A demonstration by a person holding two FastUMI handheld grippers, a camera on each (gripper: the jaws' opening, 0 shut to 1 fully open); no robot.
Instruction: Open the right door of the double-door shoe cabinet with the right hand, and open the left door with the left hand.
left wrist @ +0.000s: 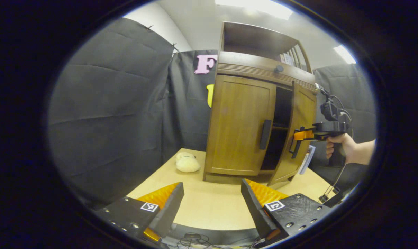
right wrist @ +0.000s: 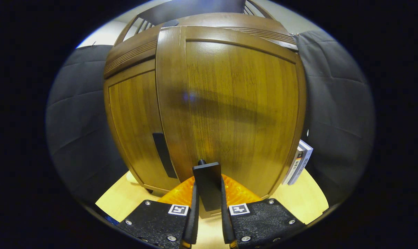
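The shoe cabinet (left wrist: 250, 114) stands on the bench (left wrist: 209, 204). The right gripper (right wrist: 209, 193) has its jaws clenched on the right door's handle (right wrist: 207, 185), and the right door (right wrist: 229, 110) is ajar. The left door (left wrist: 240, 124) is closed; its upright handle (left wrist: 265, 134) lies ahead and a little right of the left gripper (left wrist: 212, 200), whose jaws are spread wide, well apart from it. A plush toy (left wrist: 186, 163) lies left of the cabinet, books (right wrist: 299, 162) on its right; no writing is legible.

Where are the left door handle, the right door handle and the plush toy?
left door handle (left wrist: 265, 134): left gripper view, middle of the black bar.
right door handle (right wrist: 207, 186): right gripper view, front face between the fingers.
plush toy (left wrist: 187, 164): left gripper view, its body.
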